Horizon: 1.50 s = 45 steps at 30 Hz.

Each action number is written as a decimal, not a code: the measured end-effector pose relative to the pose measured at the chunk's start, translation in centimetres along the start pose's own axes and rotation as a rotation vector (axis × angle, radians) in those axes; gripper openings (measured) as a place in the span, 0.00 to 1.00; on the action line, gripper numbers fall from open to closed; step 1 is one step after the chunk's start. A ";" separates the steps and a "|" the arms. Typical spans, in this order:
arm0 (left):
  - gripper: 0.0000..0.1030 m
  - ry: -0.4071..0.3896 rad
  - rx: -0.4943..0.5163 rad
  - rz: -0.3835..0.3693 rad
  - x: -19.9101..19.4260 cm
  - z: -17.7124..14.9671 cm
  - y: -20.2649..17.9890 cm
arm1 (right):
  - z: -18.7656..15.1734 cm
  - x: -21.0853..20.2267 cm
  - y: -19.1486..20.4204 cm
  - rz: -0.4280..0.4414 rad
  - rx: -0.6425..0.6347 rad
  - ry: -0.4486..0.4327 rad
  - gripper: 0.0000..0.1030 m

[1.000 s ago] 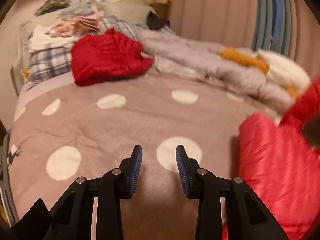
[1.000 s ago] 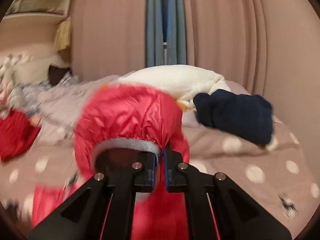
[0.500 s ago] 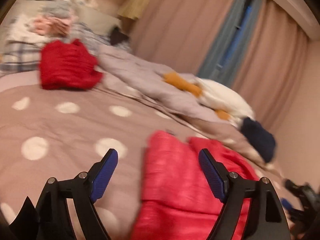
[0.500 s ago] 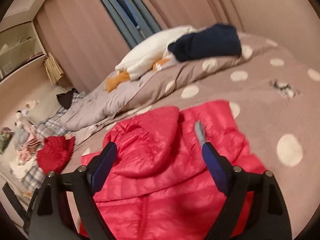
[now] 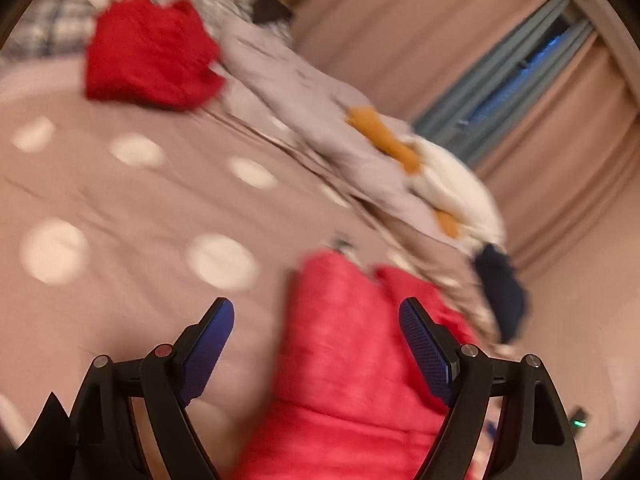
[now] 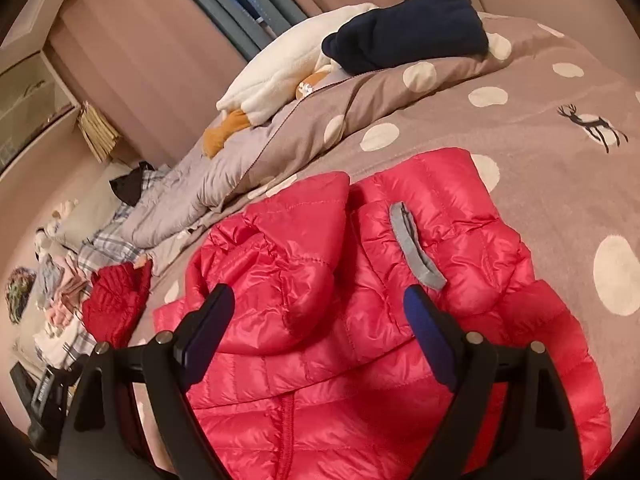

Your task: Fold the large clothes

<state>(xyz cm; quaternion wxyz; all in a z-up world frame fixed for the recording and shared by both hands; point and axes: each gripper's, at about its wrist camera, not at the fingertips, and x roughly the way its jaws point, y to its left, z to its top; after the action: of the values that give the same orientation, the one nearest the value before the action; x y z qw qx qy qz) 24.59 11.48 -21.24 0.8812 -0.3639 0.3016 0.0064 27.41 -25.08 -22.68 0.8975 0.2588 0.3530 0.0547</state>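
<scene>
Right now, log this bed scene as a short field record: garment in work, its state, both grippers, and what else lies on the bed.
garment: pink-red hooded down jacket, spread on the dotted bedspread
hood: folded down over the jacket body
left gripper: jaws wide open, nothing between the pads, above the jacket
right gripper: jaws wide open, holding nothing, above the hood
other clothes: folded dark red jacket; navy garment; white fleece
bedding: grey quilt along the far side
</scene>
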 end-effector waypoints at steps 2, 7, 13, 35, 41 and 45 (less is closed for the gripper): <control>0.81 0.078 0.038 -0.100 1.5 -0.9 -2.1 | 0.3 0.5 -0.3 0.013 0.012 -0.004 0.85; 0.81 0.243 0.144 -0.298 7.7 -3.8 -8.7 | 1.0 3.0 -0.6 0.064 0.050 0.045 0.85; 0.45 0.386 0.146 -0.118 18.8 -8.8 -9.9 | 0.9 7.8 -2.6 0.031 0.084 0.124 0.23; 0.70 0.085 0.502 0.226 8.3 -14.1 -7.4 | -8.5 -0.3 -3.0 -0.227 -0.158 0.051 0.85; 0.73 0.114 0.472 0.208 10.8 -12.7 -6.7 | -9.0 1.6 -3.6 -0.263 -0.156 0.010 0.89; 0.74 0.118 0.509 0.241 12.3 -12.3 -7.3 | -8.5 3.5 -3.2 -0.304 -0.170 0.012 0.89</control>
<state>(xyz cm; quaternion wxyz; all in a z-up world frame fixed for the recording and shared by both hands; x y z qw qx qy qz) 29.81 -4.35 -29.99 0.9180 -0.0924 0.3855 0.0139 24.12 -23.27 -31.60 0.9119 0.1254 0.3874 -0.0506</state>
